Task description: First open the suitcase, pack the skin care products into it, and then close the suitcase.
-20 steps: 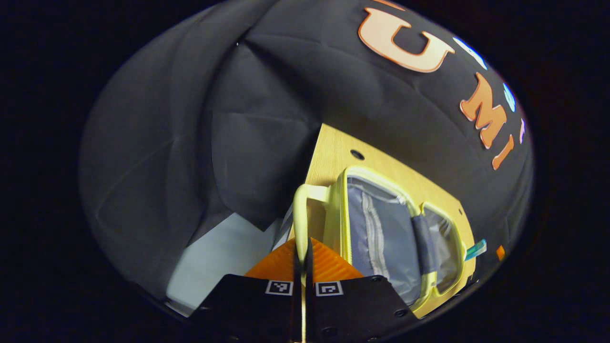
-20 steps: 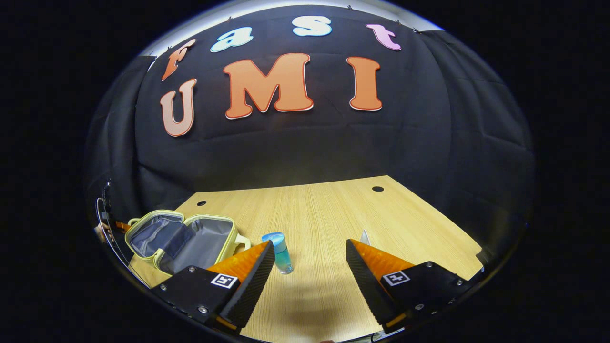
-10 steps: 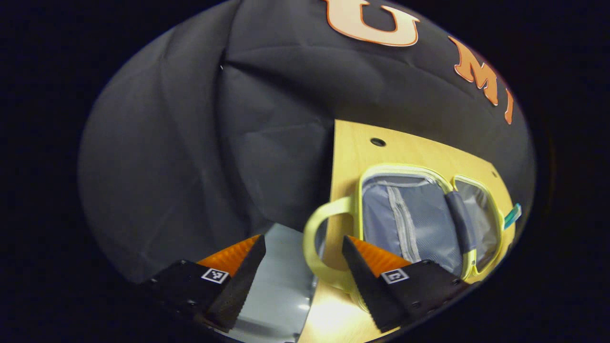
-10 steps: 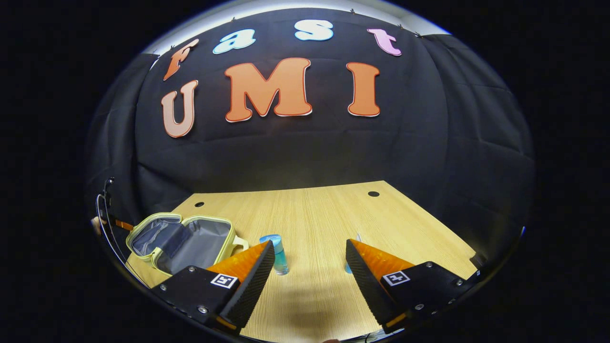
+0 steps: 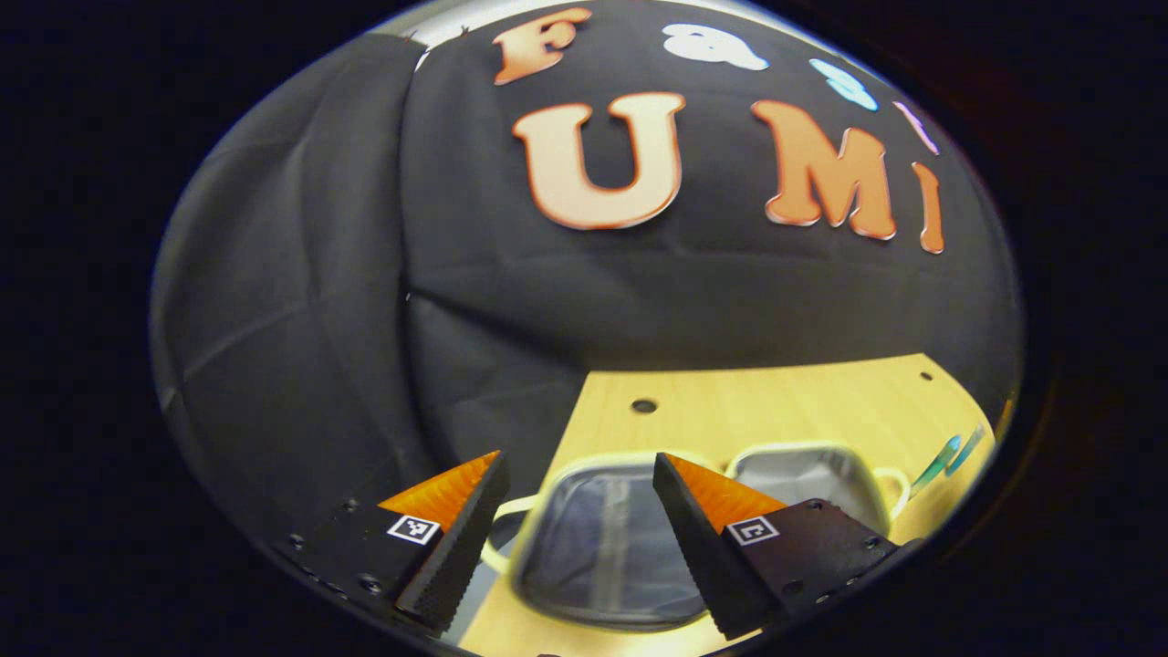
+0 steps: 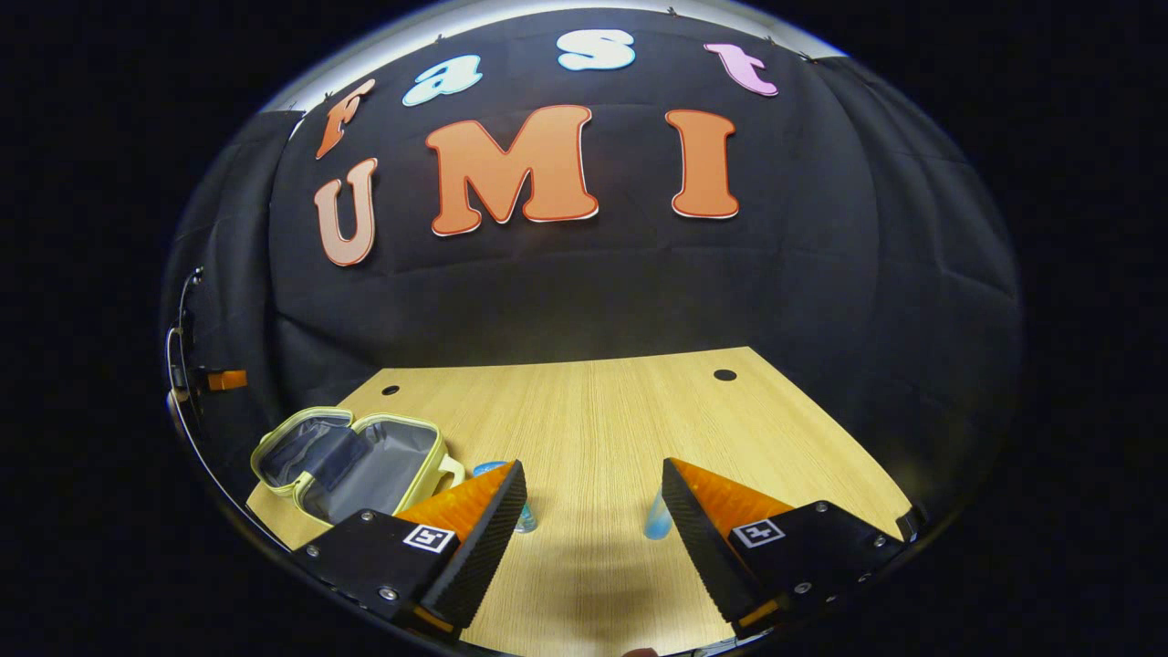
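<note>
1. Suitcase [image 6: 351, 461] lay flat & open at the bench's [image 6: 620, 429] left edge in the right gripper view, grey lining up, pale-yellow rim all round. Opening step looked done.
2. What changed: a sec ago the left gripper [image 5: 577, 511] was pinched on the case handle [image 5: 500, 534]; now it had let go, jaws wide apart, nothing between them, hovering above the open halves.
3. Right gripper [image 6: 593, 511] also gaped, empty, low over the bench's near edge.
4. Skin care bottles: blue-capped bottle [image 6: 520, 520] just behind its one finger, second bottle [image 6: 657, 522] beside the other; both on the bench, right of the case, not packed yet.
5. Judgement: handover point, so packing comes next, prob. by the right side.
</note>
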The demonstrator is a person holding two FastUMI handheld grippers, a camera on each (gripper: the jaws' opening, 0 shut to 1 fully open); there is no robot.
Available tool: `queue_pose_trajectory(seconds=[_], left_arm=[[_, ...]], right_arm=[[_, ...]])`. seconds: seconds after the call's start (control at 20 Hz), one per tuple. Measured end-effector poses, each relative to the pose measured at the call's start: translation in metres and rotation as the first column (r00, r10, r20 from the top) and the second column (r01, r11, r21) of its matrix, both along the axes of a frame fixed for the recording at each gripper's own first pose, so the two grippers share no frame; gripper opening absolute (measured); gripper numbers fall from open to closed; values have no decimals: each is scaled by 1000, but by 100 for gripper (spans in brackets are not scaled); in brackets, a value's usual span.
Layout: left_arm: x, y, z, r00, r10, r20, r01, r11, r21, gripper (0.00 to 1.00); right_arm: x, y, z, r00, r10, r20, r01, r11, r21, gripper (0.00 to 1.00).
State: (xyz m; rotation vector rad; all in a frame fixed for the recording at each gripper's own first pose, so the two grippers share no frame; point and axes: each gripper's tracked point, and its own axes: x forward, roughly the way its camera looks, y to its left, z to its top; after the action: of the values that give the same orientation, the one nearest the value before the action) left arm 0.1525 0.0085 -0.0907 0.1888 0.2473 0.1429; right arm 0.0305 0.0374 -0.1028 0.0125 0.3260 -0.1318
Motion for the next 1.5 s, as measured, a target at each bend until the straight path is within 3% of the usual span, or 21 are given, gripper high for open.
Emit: queue_pose_trajectory(seconds=[0.2,0.4,0.55,0.65,1.0,1.5], left_arm=[[5,-152,22,982,-130,141,135,991,-25,97],[8,-289,13,949,-221,226,256,957,-136,98],[20,-380,-30,933,-307,189,340,925,-171,97],[27,-415,-62,931,-333,149,356,917,-178,97],[43,-465,-180,940,-341,-14,332,925,-186,98],[35,-472,-262,916,-316,-246,285,946,-154,98]], right_arm=[[1,-18,3,1000,16,4,-16,1000,12,95],[-5,-37,-6,1000,15,-8,-15,1000,1,95],[-13,-49,-15,1000,9,-17,-9,1000,-3,95],[-18,-61,-19,1000,-2,-12,1,1000,-27,95],[-34,-108,-40,996,-68,-52,66,997,-32,95],[-33,-126,-58,990,-110,-87,112,994,17,95]])
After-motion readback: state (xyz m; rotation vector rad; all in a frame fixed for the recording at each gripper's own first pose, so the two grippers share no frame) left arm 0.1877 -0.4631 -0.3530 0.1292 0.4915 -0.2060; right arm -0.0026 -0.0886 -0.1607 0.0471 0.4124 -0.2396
